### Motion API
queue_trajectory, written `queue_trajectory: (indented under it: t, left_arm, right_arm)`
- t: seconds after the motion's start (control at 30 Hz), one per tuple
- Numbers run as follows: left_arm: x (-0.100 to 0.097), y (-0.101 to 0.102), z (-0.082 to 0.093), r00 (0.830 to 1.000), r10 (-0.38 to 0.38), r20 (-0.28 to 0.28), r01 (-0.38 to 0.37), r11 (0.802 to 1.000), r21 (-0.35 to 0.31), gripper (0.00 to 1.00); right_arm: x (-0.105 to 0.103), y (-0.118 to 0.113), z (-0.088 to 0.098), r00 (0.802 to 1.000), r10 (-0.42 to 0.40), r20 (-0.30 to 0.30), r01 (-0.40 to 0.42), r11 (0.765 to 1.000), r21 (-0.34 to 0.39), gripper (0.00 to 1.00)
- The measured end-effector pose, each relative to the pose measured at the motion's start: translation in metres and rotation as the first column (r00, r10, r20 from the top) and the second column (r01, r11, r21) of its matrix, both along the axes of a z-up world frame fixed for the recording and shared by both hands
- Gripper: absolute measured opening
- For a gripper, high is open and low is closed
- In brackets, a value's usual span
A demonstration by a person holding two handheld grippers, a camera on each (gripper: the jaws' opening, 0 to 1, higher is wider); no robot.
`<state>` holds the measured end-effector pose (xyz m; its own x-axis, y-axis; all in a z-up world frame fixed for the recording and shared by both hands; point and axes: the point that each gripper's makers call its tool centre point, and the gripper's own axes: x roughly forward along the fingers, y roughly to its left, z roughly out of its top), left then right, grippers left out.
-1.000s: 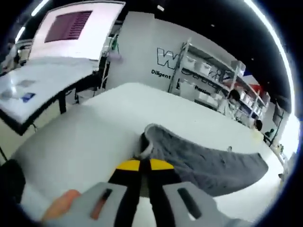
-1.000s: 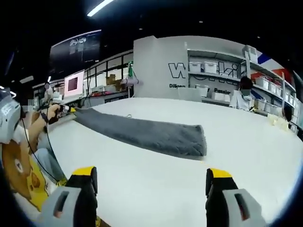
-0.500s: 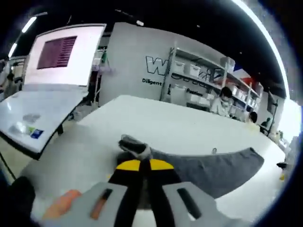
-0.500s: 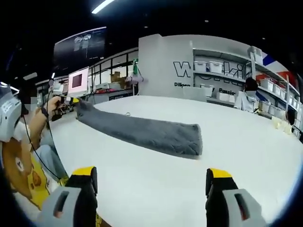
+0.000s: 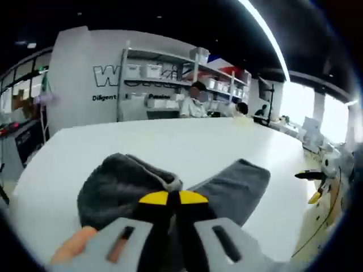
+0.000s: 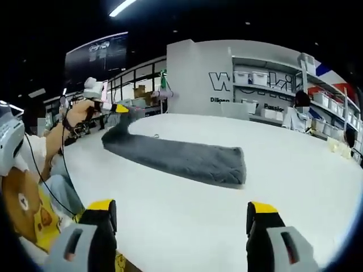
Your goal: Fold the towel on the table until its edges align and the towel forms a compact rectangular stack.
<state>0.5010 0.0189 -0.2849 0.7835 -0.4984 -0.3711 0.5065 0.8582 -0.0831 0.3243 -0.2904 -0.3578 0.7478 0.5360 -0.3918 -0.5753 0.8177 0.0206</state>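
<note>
Two grippers | left gripper (image 5: 173, 198): jaws clamped on one end of the grey towel (image 6: 181, 158), raised off the table (image 6: 187, 215), likely to carry it over for a fold | right gripper (image 6: 180, 218): jaws wide apart, empty, short of the towel's far end.
</note>
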Motion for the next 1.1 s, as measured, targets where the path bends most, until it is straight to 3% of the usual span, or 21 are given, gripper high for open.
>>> queue_trajectory:
  t: [0.17, 0.27, 0.47, 0.87, 1.1]
  left_arm:
    - [0.006, -0.081, -0.030, 0.988, -0.128, -0.081, 0.131, 0.991, 0.031, 0.05]
    - [0.001, -0.115, -0.042, 0.976, -0.185, -0.111, 0.190, 0.981, 0.042, 0.05]
    - [-0.003, -0.161, -0.045, 0.966, -0.235, -0.110, 0.242, 0.969, 0.049, 0.05]
    - [-0.006, -0.239, -0.036, 0.943, -0.322, -0.090, 0.326, 0.944, 0.044, 0.05]
    - [-0.014, -0.283, -0.044, 0.923, -0.371, -0.103, 0.376, 0.926, 0.035, 0.05]
  right_arm:
    - [-0.009, -0.009, 0.006, 1.000, -0.020, 0.009, 0.020, 1.000, 0.014, 0.99]
    - [-0.014, -0.013, 0.006, 1.000, -0.028, 0.002, 0.028, 1.000, 0.010, 0.99]
    - [-0.016, -0.026, 0.002, 0.999, -0.052, -0.015, 0.052, 0.999, 0.010, 0.99]
    - [-0.021, -0.028, 0.002, 0.998, -0.051, -0.026, 0.051, 0.999, 0.010, 0.99]
    - [-0.027, -0.027, 0.002, 0.998, -0.050, -0.030, 0.050, 0.999, 0.008, 0.99]
